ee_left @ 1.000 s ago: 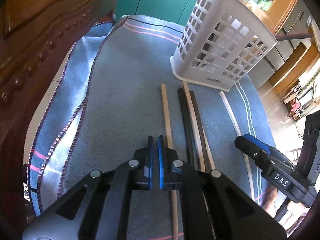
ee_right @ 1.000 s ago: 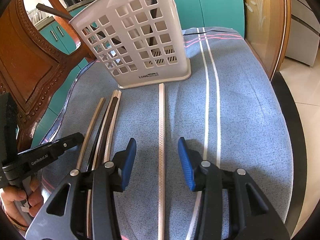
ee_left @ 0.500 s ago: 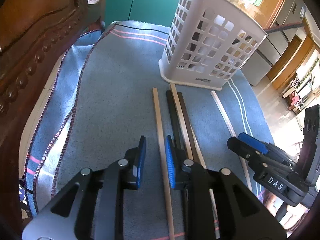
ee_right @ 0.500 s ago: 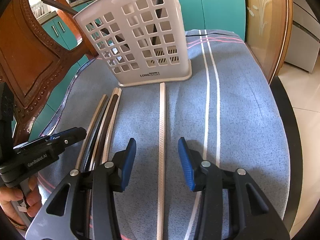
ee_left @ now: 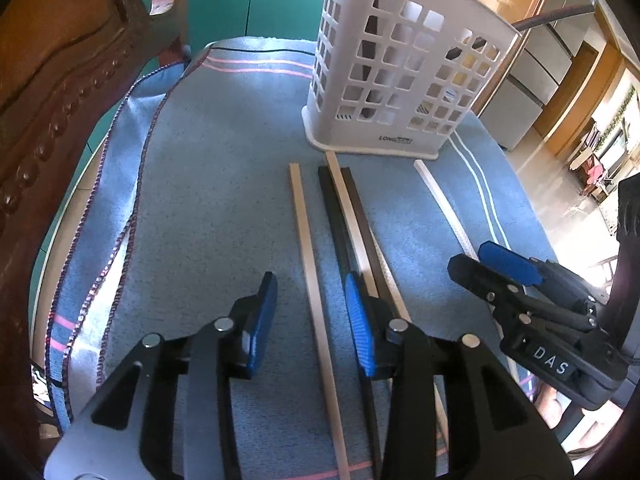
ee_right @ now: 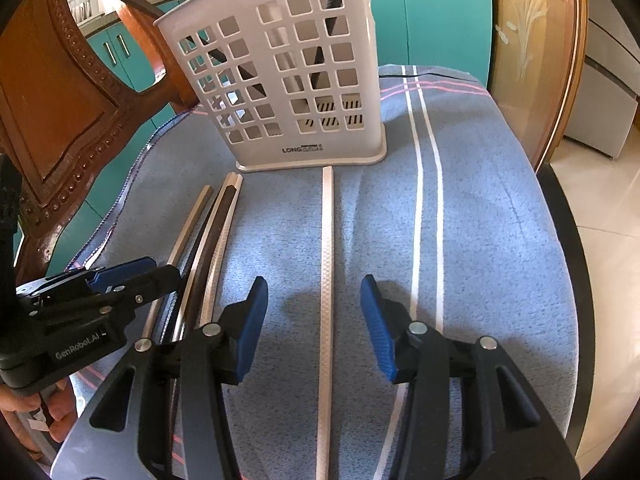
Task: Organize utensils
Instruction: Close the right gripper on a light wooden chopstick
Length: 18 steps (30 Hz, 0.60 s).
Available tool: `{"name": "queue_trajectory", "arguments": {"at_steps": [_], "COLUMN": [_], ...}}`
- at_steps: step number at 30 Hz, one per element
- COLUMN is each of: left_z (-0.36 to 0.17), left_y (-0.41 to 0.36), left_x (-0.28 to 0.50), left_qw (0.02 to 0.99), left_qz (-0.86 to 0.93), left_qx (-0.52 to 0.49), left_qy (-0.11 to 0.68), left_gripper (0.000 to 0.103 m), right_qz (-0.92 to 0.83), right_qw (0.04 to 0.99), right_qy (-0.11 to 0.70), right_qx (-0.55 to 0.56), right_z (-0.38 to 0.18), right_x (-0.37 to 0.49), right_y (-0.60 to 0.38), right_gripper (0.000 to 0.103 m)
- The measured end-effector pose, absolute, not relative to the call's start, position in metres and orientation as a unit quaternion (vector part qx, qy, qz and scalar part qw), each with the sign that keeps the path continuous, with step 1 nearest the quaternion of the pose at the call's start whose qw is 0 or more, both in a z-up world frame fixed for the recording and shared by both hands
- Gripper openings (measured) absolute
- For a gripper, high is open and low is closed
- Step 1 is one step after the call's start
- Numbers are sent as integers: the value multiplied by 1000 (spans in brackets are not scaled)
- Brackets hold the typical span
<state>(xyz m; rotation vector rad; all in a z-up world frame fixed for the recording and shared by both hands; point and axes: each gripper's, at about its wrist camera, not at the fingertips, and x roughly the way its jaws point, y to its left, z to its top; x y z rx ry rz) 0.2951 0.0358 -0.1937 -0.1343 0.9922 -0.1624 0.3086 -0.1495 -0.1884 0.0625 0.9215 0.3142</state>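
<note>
Left gripper [ee_left: 310, 316] jaws have just been opening and stand apart astride a pale wooden chopstick [ee_left: 310, 256], pads clear of it. Right gripper [ee_right: 314, 320] jaws have also been opening, parted astride a white textured chopstick [ee_right: 326, 260], without contact. Between these two lie dark and pale chopsticks [ee_left: 352, 216], bundled touching. All are slender, square-section sticks on blue woven cloth [ee_right: 480, 220]. Beyond stands a white perforated plastic basket [ee_right: 280, 80].

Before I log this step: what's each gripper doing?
Left gripper: open, jaws just opening, straddling the tan chopstick, not gripping.
Right gripper: open, astride the white chopstick, not gripping.
</note>
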Motion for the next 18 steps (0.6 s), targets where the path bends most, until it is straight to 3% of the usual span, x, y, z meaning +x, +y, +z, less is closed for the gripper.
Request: {"name": "queue_trajectory", "arguments": {"at_steps": [5, 7, 10, 12, 18], "left_z": [-194, -194, -194, -194, -195], "left_y": [38, 39, 41, 42, 48], "left_x": [295, 295, 295, 296, 299], "left_qw": [875, 876, 876, 876, 875], "left_qz": [-65, -62, -60, -57, -54], "left_qx": [-63, -57, -54, -55, -62], "left_qy": [476, 476, 475, 476, 477], "left_gripper": [31, 29, 26, 23, 17], "right_qz": [139, 138, 142, 143, 148], "right_qw": [889, 889, 889, 889, 893], "right_qy": [437, 436, 435, 436, 424], "right_qx": [6, -4, -11, -16, 3], "right_z": [-188, -189, -189, -189, -183], "right_x": [306, 304, 303, 302, 300], "right_y": [-147, -144, -143, -142, -149], "right_gripper": [47, 30, 13, 7, 6]}}
